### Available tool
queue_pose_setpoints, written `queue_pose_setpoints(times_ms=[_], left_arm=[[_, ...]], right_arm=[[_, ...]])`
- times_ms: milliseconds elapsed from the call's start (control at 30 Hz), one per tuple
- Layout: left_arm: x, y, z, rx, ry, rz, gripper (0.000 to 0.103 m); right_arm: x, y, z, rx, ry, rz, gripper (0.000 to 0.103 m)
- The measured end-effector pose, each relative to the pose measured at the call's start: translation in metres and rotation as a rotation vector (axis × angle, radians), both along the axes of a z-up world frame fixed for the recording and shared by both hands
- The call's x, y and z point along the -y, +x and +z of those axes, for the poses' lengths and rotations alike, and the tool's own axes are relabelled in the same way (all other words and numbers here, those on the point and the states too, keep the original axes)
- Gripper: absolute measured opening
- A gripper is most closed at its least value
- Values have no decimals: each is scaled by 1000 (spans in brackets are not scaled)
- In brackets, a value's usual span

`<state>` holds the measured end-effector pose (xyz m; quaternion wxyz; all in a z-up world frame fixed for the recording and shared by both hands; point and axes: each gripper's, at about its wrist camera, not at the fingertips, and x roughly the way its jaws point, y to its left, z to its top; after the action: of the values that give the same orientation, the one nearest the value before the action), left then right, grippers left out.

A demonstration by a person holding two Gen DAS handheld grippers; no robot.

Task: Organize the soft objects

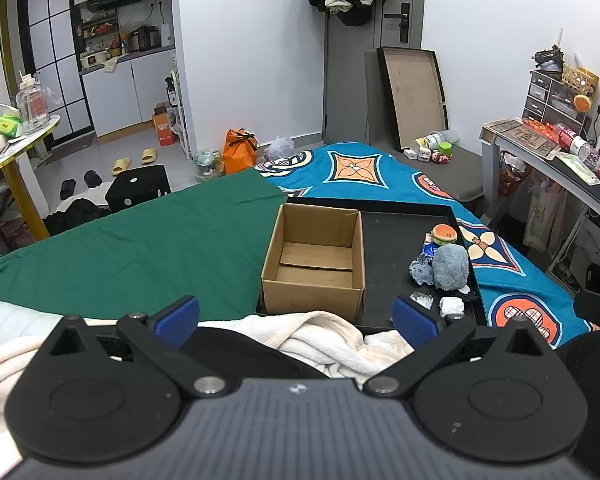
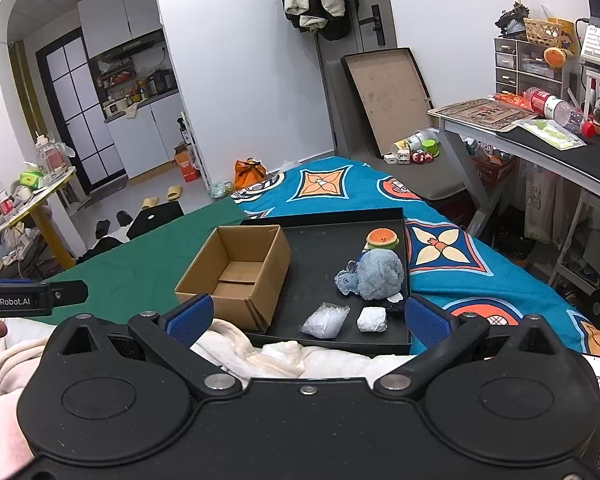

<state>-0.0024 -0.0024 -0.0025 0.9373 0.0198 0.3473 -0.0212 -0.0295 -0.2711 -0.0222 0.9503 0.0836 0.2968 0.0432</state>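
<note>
While over a cream blanket (image 2: 284, 354), left gripper (image 1: 296, 318) spread, gripping nothing; empty box (image 2: 236, 270) on tray's (image 2: 324, 240) left; blue plush (image 2: 374, 274), burger toy (image 2: 382, 239), two packets on its right; right gripper (image 2: 308, 320) spread, empty.

Plain brown cardboard box (image 2: 236, 276), matte black shallow tray (image 2: 320, 248), fuzzy grey-blue plush toy (image 2: 380, 274), orange-topped burger-shaped plush (image 2: 382, 238), solid green cloth (image 1: 140, 248), teal bedspread with orange-and-cream diamond motifs (image 2: 452, 256), cream fleece blanket (image 2: 260, 354).

free: bare tray floor (image 2: 324, 252) at frame centre | blocked: cardboard box (image 2: 236, 268) centre-left, plush pile (image 2: 380, 274) centre-right, possibly touching tray wall
</note>
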Motion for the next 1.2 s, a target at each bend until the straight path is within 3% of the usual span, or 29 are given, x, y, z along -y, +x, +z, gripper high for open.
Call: queue_pose_setpoints(times_ms=[1200], left_arm=[[5,18,-9,-23,-19,-3,102]], right_arm=[[13,15,-13,-20,45,-11,103]])
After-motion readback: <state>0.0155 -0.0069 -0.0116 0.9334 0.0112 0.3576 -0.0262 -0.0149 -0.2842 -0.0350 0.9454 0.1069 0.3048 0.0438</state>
